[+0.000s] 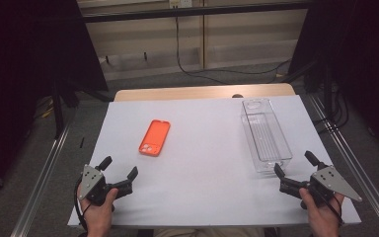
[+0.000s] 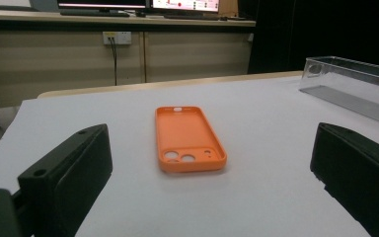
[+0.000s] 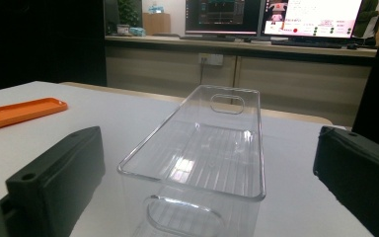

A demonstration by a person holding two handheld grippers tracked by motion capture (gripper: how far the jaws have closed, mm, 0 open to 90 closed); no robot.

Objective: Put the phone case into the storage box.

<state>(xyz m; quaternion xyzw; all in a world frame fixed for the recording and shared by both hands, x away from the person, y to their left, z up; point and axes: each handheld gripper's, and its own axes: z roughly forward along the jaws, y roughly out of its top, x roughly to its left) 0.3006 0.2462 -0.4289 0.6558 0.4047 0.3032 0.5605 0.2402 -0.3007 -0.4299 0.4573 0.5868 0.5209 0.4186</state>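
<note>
Now both my left gripper (image 1: pixel 120 169) and right gripper (image 1: pixel 293 163) rest on the desk (image 1: pixel 202 163) with fingers wide, holding nothing, before the orange phone case (image 1: pixel 154 138) and the clear box (image 1: pixel 265 136).

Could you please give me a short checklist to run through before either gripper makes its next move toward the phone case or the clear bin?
1. Left gripper jaws open and nothing between them: ok.
2. Right gripper jaws open and nothing between them: ok.
3. Orange phone case lies flat, hollow side up, apart from both grippers, straight ahead of the left one: ok.
4. Clear bin stands upright with nothing inside it, just ahead of the right gripper: ok.
5. White table sheet between case and bin free of obstacles: ok.
6. Whether the bin will stay put when touched: cannot tell.
</note>
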